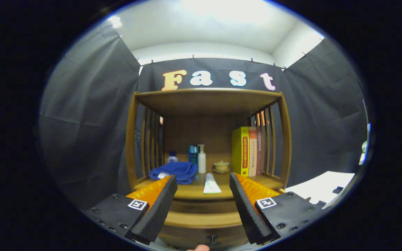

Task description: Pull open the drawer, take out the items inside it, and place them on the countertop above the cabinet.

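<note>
A wooden cabinet [208, 101] stands straight ahead against the booth wall. Its countertop [190, 191] carries a white tube [211, 184], lying just beyond the gap between my fingers. Below the countertop runs the drawer front [202, 219], with a small dark knob [212, 239] low down between my fingers. My gripper [203, 184] is open, with nothing between its fingers. It hovers in front of the cabinet, above the drawer. The inside of the drawer is hidden.
On the countertop sit a folded blue towel [175, 171], a small bottle [172, 157], a blue bottle [193, 153], a white pump bottle [201, 159], a small lidded cup [221, 166] and upright books [246, 151]. A white surface [321, 190] lies to the right.
</note>
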{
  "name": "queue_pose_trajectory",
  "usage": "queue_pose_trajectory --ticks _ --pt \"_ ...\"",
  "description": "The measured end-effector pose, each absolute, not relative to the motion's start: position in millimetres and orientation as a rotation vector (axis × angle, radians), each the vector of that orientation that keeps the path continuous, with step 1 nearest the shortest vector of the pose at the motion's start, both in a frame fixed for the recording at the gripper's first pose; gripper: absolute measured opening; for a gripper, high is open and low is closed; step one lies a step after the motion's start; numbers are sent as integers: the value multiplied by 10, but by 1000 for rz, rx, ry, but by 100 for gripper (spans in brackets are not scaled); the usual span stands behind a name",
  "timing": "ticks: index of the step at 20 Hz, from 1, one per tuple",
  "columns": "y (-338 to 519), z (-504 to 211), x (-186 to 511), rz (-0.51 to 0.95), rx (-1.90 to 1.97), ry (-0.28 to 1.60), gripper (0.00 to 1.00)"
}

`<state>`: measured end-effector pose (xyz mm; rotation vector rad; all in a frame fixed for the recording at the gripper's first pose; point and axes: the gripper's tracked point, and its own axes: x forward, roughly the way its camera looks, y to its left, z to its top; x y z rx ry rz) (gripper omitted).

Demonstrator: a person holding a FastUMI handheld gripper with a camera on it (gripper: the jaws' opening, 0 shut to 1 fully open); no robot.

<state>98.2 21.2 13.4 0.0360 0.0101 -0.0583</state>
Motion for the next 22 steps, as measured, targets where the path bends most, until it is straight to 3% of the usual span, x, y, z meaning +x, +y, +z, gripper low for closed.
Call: queue_pose_trajectory --ticks 3,8,22 --pt "137 -630 713 -89 10 129 98" --pt "237 -1251 754 -75 35 197 98" --pt "103 -1512 1018 -95 79 213 98"
